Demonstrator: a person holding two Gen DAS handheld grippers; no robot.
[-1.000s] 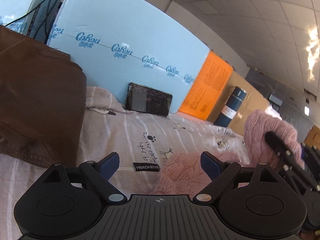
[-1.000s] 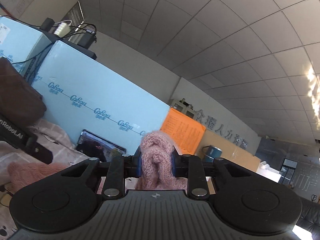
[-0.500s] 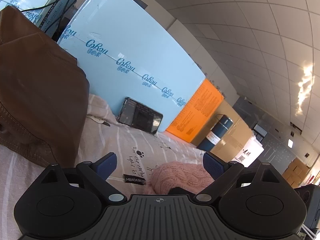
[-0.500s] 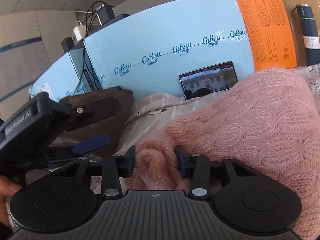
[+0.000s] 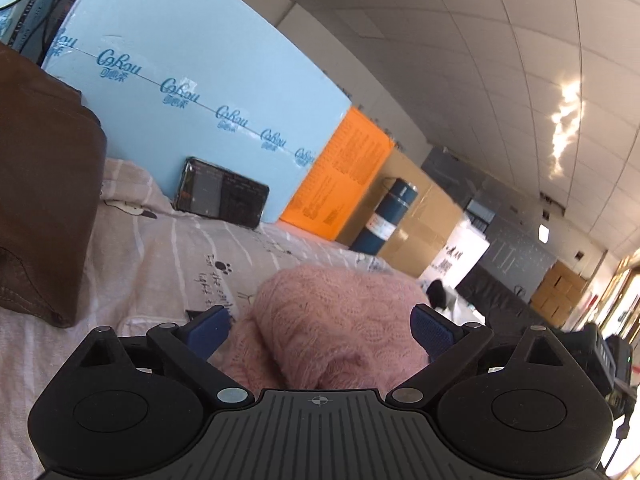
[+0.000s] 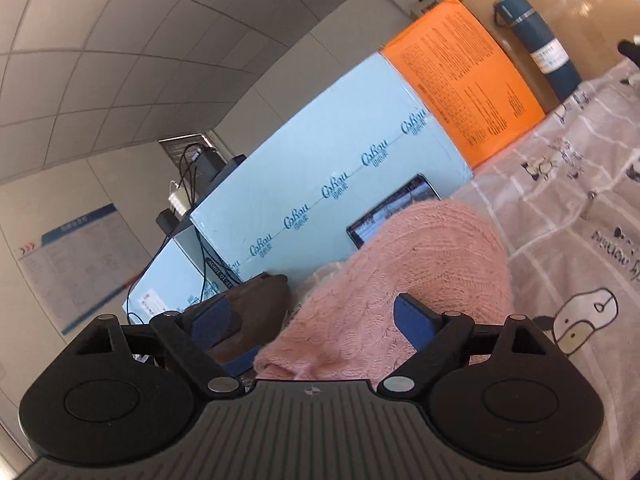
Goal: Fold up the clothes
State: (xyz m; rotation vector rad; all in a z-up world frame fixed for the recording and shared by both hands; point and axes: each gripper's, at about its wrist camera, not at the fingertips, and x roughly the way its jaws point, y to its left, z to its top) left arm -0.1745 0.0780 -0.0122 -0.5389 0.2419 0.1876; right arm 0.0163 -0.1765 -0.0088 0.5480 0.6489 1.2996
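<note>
Now | pink knit sweater [image 5: 340,320] bunched at lower centre on the printed sheet [image 5: 160,248] | left gripper [image 5: 320,324] jaws wide, just opening, sweater between, unclamped | right gripper [image 6: 310,322] jaws just opening, apart, sweater [image 6: 420,272] loose between | blue board [image 5: 192,92] reads "CoRou" | orange sheet [image 5: 340,176] print too small

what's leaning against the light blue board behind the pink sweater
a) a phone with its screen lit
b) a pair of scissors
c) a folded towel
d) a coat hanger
a, a phone stands on its long edge on the bedsheet, screen lit, propped against the light blue board beyond the pink sweater.
</note>
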